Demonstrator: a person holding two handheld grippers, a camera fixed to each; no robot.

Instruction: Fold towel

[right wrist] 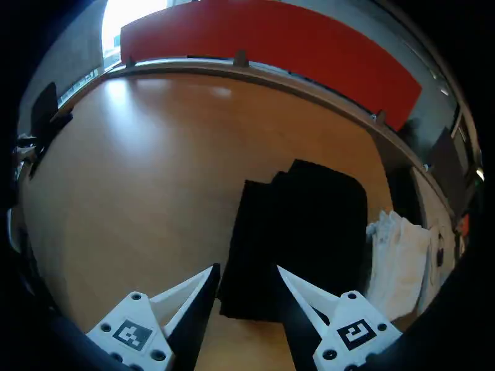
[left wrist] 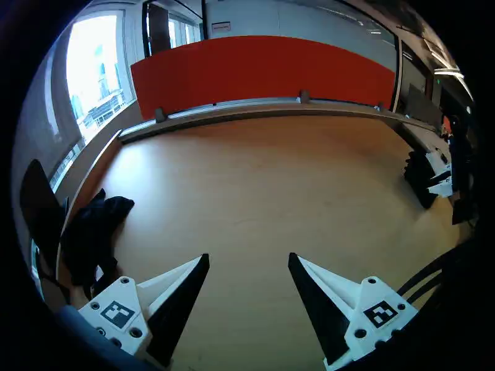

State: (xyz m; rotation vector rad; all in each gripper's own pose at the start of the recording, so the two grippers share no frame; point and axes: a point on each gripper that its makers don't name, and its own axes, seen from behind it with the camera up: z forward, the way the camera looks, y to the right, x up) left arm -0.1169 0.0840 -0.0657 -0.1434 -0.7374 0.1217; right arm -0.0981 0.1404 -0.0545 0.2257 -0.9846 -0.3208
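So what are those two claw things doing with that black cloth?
A person is holding a gripper in each hand over a wooden table. The right gripper is open and points at the near edge of a black towel, which lies flat and looks partly folded over. White cloths sit beside it. The left gripper is open too, over bare table, holding nothing.

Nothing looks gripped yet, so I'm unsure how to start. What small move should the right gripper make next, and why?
Probably lower the right gripper onto the black towel's near edge and close on it. Its jaws stand open with that edge just ahead between them, the towel lies flat on the wooden table, and the left gripper is open over bare wood.
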